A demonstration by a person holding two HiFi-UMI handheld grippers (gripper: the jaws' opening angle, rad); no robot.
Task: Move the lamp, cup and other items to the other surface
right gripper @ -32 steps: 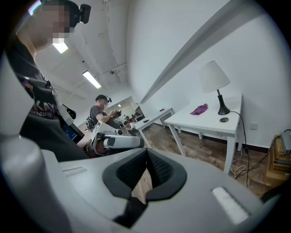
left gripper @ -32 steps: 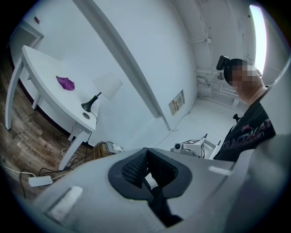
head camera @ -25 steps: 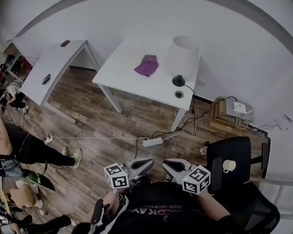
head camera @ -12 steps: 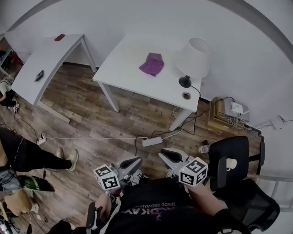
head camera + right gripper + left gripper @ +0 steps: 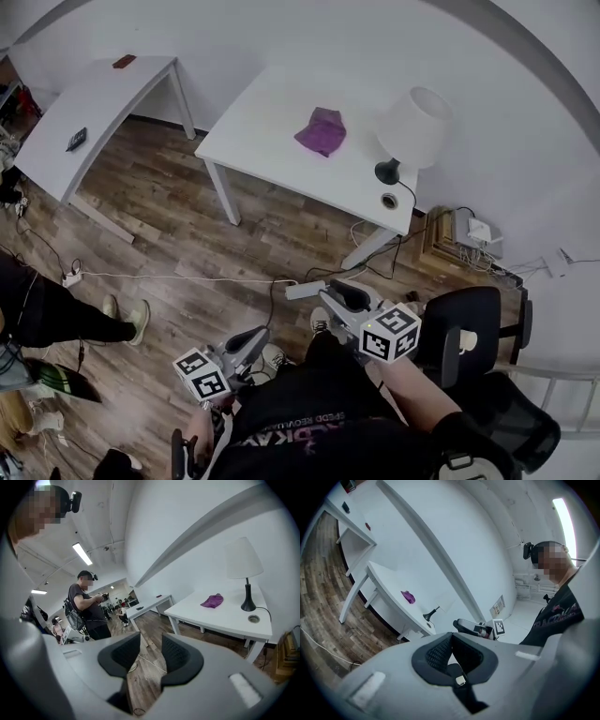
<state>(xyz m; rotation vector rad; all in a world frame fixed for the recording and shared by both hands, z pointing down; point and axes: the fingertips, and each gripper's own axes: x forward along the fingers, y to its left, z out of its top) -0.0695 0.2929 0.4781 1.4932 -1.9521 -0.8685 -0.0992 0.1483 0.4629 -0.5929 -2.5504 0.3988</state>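
Lamp (image 5: 415,125): stands on white table (image 5: 267,108), right end, beside purple cloth (image 5: 322,131). Likely top-heavy; shade looks thin and crushable. Grip at dark stem/base, not shade. Cord trails off table edge, so expect drag. Cloth: soft, light; pinch anywhere. Cup (image 5: 466,338): on black chair (image 5: 487,305), near right gripper (image 5: 337,298). Rigid, prob. smooth; take by rim or handle. Right jaws: spread, have just been opening, nothing between. Left gripper (image 5: 248,339): pads pressed together, empty. No legible labels; shirt print too small to read.
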